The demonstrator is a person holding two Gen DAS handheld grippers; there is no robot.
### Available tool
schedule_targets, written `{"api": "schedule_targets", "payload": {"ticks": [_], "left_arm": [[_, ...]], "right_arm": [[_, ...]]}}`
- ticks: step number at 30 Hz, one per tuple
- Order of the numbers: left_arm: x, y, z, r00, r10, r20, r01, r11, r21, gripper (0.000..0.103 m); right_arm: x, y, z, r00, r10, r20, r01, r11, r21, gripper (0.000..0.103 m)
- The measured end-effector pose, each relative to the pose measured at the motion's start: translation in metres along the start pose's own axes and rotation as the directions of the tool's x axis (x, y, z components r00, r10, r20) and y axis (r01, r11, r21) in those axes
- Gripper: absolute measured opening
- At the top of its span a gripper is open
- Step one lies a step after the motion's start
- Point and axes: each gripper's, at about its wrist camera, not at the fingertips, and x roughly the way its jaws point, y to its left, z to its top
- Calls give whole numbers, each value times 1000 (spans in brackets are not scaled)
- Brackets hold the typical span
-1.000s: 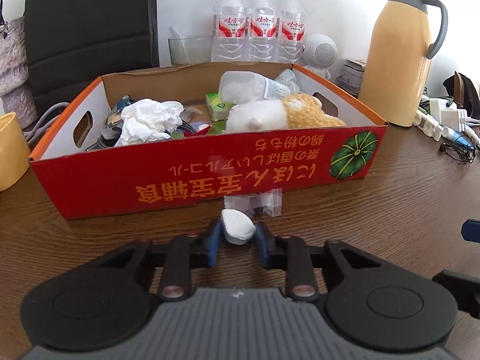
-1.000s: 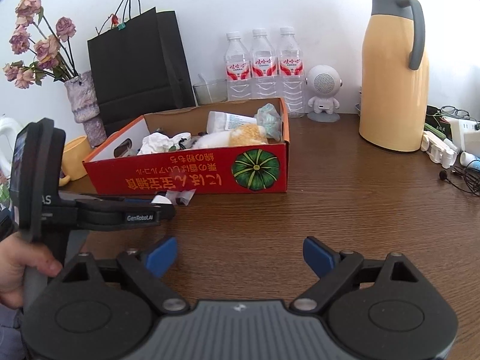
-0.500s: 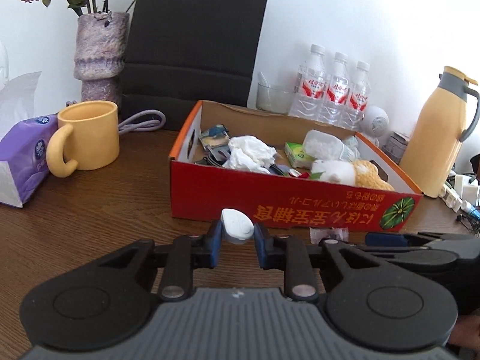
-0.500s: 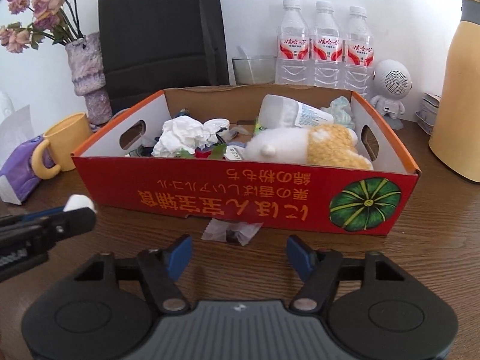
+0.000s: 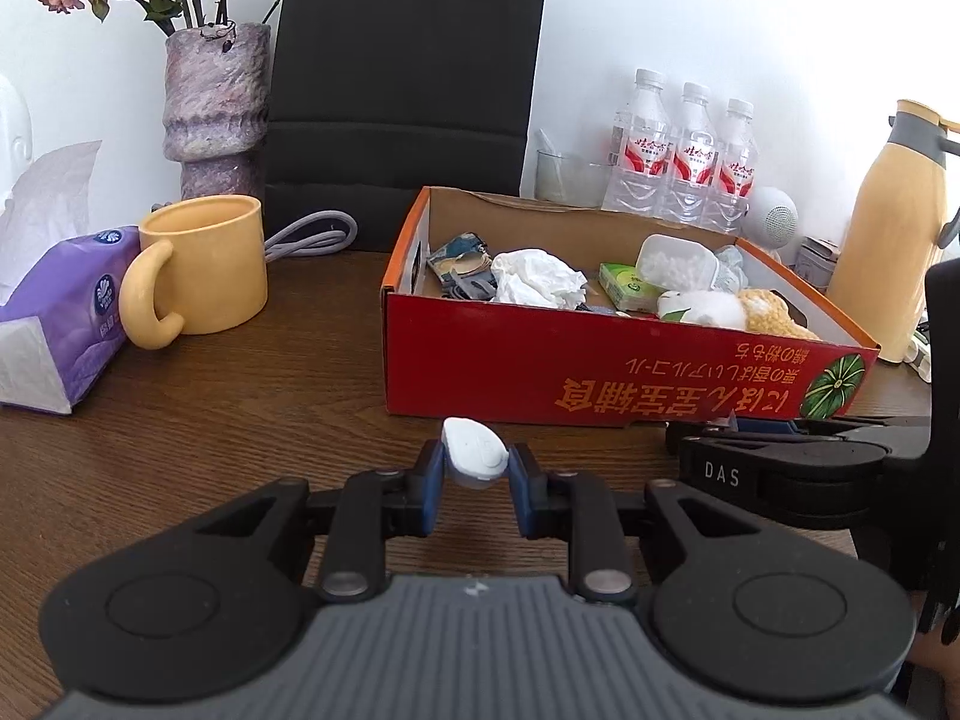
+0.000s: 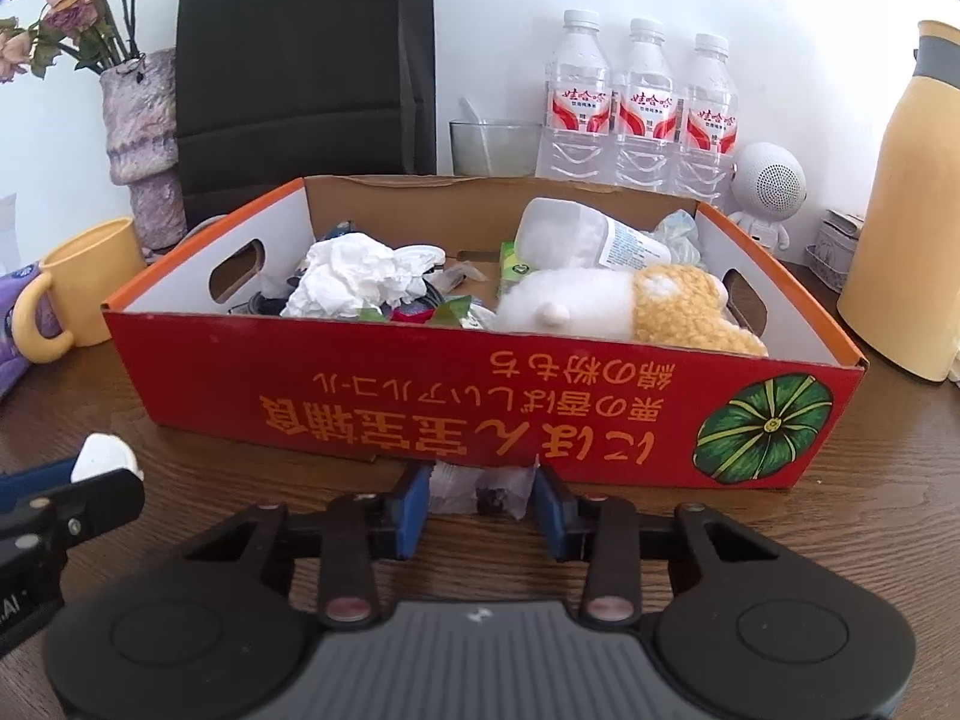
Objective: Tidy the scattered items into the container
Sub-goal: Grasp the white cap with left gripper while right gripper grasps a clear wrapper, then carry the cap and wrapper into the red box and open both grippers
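Note:
A red cardboard box (image 5: 600,372) (image 6: 480,396) stands on the wooden table, holding crumpled tissue (image 6: 354,282), a plush toy (image 6: 624,306) and a plastic jar (image 6: 576,234). My left gripper (image 5: 475,468) is shut on a small white oval object (image 5: 475,459), held in front of the box's left part; it also shows at the left of the right wrist view (image 6: 105,456). My right gripper (image 6: 480,492) is low at the box's front wall, its fingers closed around a clear plastic wrapper (image 6: 474,486) on the table.
A yellow mug (image 5: 198,267), a purple tissue pack (image 5: 54,312) and a vase (image 5: 213,108) stand left of the box. A black bag (image 5: 408,78), three water bottles (image 5: 690,156), a white speaker (image 6: 771,180) and a yellow thermos (image 5: 888,228) stand behind and right.
My left gripper has drawn back and leftwards with the white object. My right gripper has moved up to the box front and closed from wide open onto the wrapper.

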Motion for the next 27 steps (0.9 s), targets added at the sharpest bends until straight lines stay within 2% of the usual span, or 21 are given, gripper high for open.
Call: {"api": "schedule_targets", "payload": {"ticks": [5,9,10,13,17,21,27], "left_arm": [[-4,-2,1,1000,0,7,0,1000,2,24],[-19,-11,1,998,-2,58,-1,999,46,24],[-22,-13,1,998,8,63,-11,999,53,24],[-41,-18,-10,999,6,52,-7,1000,24,24],[-69,-27,-34,1000,-4,13,4,1000,-6,24],[-101,-36,-48,1000,-20,15,19,1000,14,24],[-132,-45,-62,999,-31,29,30,999,31,24]], "right_arm": [[-18,-12,-14,1000,-1,5,1,1000,0,31],[-46,-24,-36,1000,27,11,-27,1000,7,29],[-55,-25,-41,999,34,17,-34,999,1,16],[-81,-29,-60,999,48,8,-48,999,-25,16],[-106,-40,-78,996,83,14,-83,997,1,15],[-145,-45,-88,991,100,87,-101,995,0,15],[-206,-47,-100,970,119,211,-123,992,5,15]]}}
